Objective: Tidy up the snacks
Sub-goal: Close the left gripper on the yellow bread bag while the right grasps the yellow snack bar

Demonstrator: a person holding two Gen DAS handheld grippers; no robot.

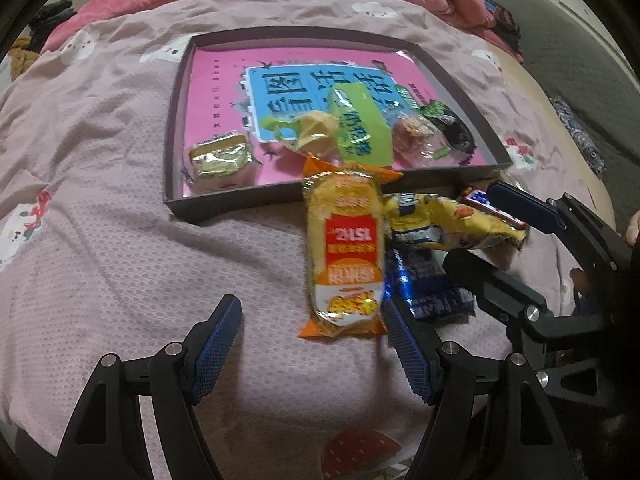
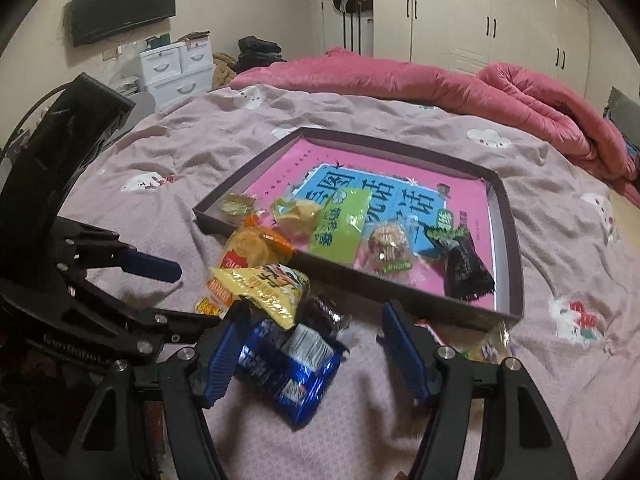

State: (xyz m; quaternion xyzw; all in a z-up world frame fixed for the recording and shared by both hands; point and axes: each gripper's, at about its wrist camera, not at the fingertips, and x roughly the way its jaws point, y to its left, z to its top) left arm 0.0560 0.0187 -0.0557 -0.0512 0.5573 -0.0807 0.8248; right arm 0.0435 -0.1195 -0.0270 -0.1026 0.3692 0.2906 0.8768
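left wrist view, my left gripper [image 1: 312,344]: jaws apart, holding nothing; the orange snack pack [image 1: 344,252] lies just ahead, its near end beside my right-hand pad.
left wrist view, snacks: the orange pack's far end leans on the near wall of the tray [image 1: 176,120]; a yellow bag [image 1: 444,222] and a blue packet [image 1: 432,292] are heaped touching it on the right.
left wrist view, risk: if i close off-centre i may pinch only the crimped end, and the slick pack could slip or drag its neighbours.
right wrist view, my right gripper [image 2: 312,354]: released, nothing clamped; the blue packet [image 2: 292,364] lies between the jaws, against the left pad, the yellow bag [image 2: 268,288] overlapping it.
right wrist view, risk: i could catch both wrappers at once; the two grippers are close and might collide.
right wrist view, surface: a soft, wrinkled pink bedspread [image 2: 400,128]; pressing down may tilt the tray [image 2: 510,248].
right wrist view, room: bedroom, a wall tv [image 2: 122,4], white wardrobes [image 2: 500,12], a rumpled red quilt [image 2: 440,84].
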